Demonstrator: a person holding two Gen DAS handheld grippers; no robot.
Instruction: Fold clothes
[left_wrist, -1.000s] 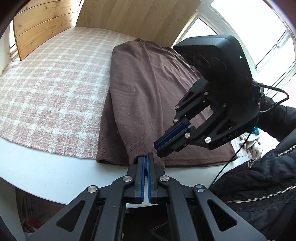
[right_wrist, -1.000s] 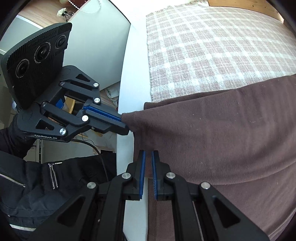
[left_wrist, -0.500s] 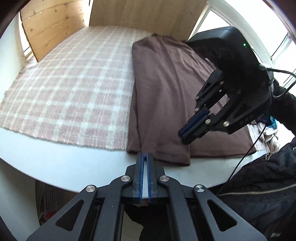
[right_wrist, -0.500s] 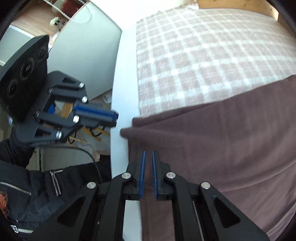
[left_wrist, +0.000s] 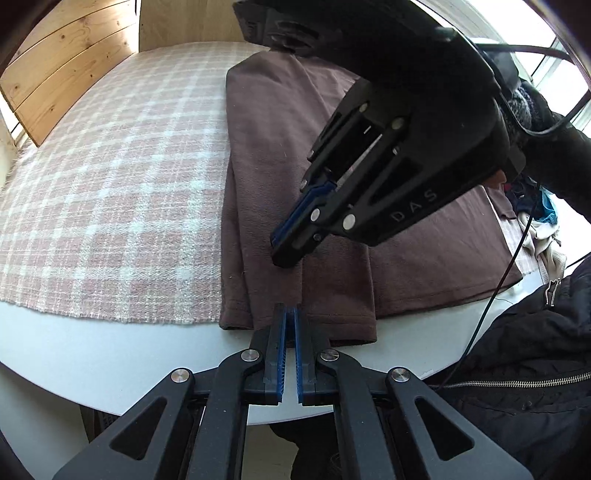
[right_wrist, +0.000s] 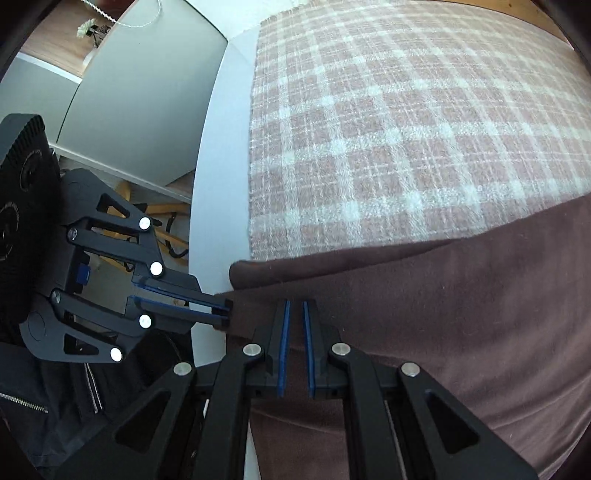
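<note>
A brown garment (left_wrist: 266, 147) lies folded lengthwise on a checked cloth, its hem hanging a little over the cloth's near edge. My left gripper (left_wrist: 290, 308) is shut, its tips right at the hem beside a folded flap. I cannot tell whether any cloth is pinched between them. The right wrist view shows the left gripper (right_wrist: 226, 314) touching the edge of the garment (right_wrist: 443, 295). My right gripper (left_wrist: 280, 258) points down onto the garment just beyond the left one. Its pads are nearly together, and nothing is visibly held. From its own camera the right gripper (right_wrist: 295, 302) is over brown fabric.
The pink-and-white checked cloth (left_wrist: 110, 184) covers a round white table (left_wrist: 110, 362). Wooden boards (left_wrist: 66, 66) stand behind it. A person's black jacket (left_wrist: 535, 369), a dangling cable (left_wrist: 491, 295) and a heap of clothes (left_wrist: 543, 236) are at the right.
A second ago the left gripper held the hem corner pulled out past the table edge. The corner now lies flat. Both grippers have moved, and the right one has come in close to the left.
</note>
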